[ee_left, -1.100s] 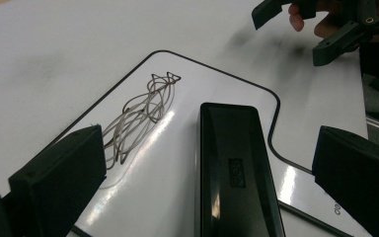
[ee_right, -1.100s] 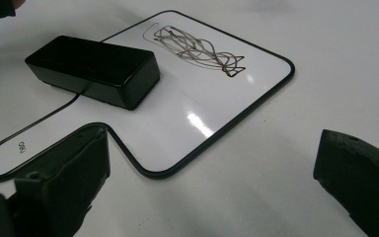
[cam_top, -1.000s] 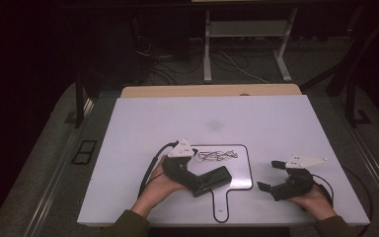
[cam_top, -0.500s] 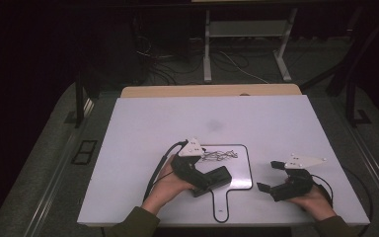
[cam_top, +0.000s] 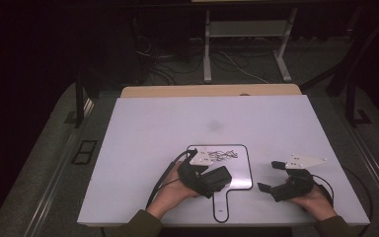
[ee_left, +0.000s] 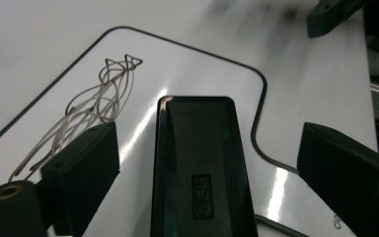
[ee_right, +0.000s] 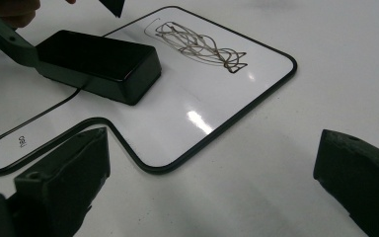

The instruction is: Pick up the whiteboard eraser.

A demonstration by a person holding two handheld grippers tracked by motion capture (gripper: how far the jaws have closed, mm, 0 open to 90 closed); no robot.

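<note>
While the left hand-held gripper [ee_left: 207, 163] closes around the black eraser [ee_left: 202, 163], pads not touching, the right hand-held gripper [cam_top: 276, 175] rests unclenched.

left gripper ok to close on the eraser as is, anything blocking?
Probably yes. The eraser lies flat on the whiteboard between the left gripper's jaws, which have just been closing with gaps either side. The scribble lies beyond, nothing in the way.

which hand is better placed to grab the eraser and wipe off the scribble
Left. The left gripper already has the eraser between its jaws, which have just been closing, and the scribble lies just ahead. The right gripper sits open beside the board.
</note>
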